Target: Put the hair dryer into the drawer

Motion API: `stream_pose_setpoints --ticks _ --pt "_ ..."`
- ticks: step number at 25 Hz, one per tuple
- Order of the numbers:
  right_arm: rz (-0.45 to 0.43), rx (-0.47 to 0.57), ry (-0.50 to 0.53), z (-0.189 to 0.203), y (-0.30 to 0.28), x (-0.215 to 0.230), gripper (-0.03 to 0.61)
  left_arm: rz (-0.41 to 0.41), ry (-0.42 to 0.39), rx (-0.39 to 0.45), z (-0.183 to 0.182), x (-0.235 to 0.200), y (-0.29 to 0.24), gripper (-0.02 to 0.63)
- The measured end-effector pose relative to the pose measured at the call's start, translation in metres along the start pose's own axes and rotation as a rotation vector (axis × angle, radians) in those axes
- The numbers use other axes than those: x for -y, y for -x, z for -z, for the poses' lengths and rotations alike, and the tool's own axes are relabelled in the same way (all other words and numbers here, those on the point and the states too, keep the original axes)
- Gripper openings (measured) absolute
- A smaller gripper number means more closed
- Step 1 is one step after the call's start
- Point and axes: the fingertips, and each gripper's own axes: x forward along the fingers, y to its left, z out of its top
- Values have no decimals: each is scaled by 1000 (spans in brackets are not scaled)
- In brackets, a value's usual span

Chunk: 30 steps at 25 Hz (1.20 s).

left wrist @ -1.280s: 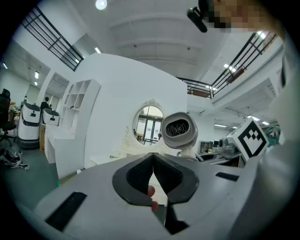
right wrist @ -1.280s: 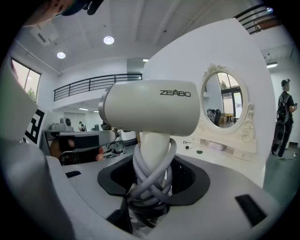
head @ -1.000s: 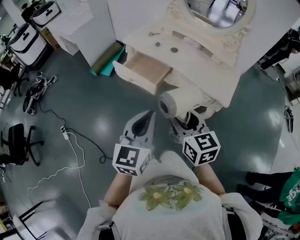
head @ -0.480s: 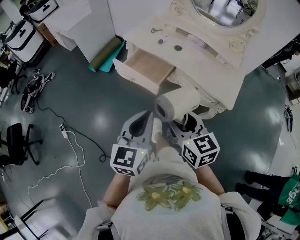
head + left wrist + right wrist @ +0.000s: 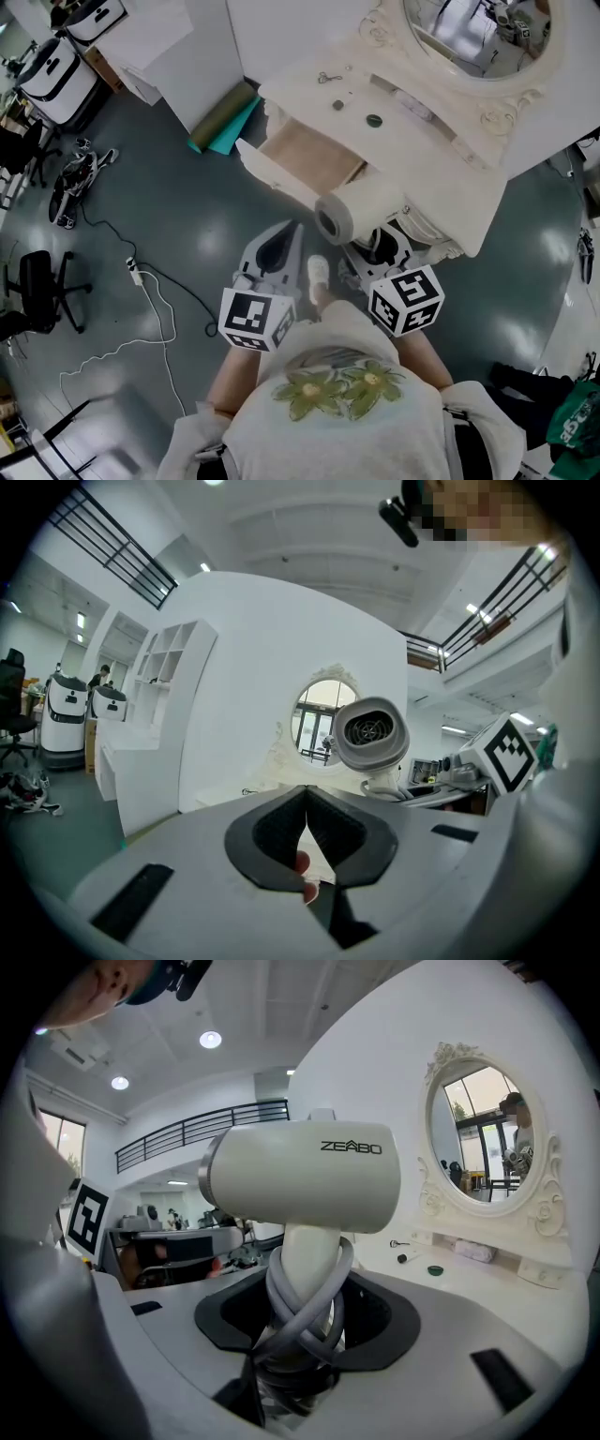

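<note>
Vanity (image 5: 450, 178) with open drawer (image 5: 314, 155): my right gripper (image 5: 305, 1321) clamps the hair dryer (image 5: 300, 1176) by its cord-wrapped handle, near the drawer. It is probably rigid, top-heavy and slick-shelled. Left gripper (image 5: 305, 808) closed, empty.

The drawer (image 5: 309, 155) stands open, its rear under the tabletop (image 5: 422, 141).
</note>
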Motion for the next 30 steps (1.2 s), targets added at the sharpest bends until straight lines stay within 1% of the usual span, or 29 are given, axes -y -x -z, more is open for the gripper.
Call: stream_pose_setpoints --ticks 7,18,24,30 --pt "-28 -26 3 -17 -48 27 204 -22 5 -16 -10 -31 -44 11" --pt "-52 -78 13 -27 -104 70 204 -68 27 -31 -16 -68 -97 11" --pt "-92 -93 23 -32 -129 84 204 -91 22 -36 -17 -80 -122 11" --pt "-134 -118 42 -31 -150 98 204 -133 25 -36 -15 -92 -141 11"
